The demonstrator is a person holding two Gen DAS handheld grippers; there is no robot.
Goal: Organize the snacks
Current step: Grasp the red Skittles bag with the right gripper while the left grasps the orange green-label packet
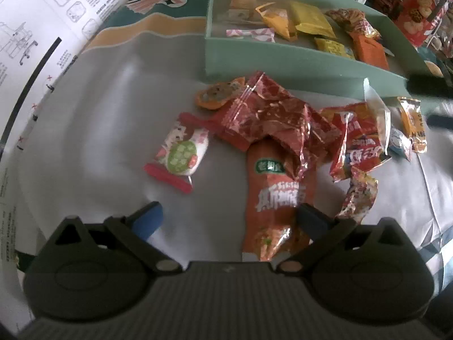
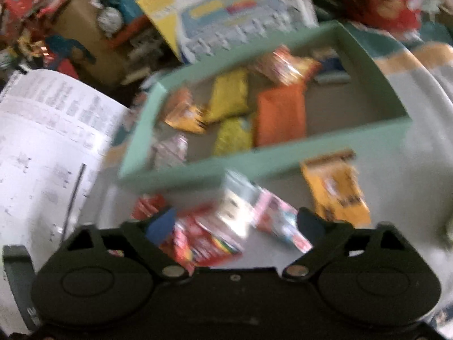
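Snack packets (image 1: 283, 121) lie loose before the green box (image 1: 283, 65). Left gripper (image 1: 229, 215) released over orange sausage pack (image 1: 276, 195); right gripper (image 2: 235, 223) released, empty.

The right wrist view is motion-blurred, so the packets' (image 2: 206, 240) printing between the tongs is unreadable.

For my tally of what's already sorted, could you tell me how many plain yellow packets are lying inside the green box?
2: a larger yellow packet mid-box and a smaller one just in front of it, beside the orange packet, inside the green box. Others may hide underneath.
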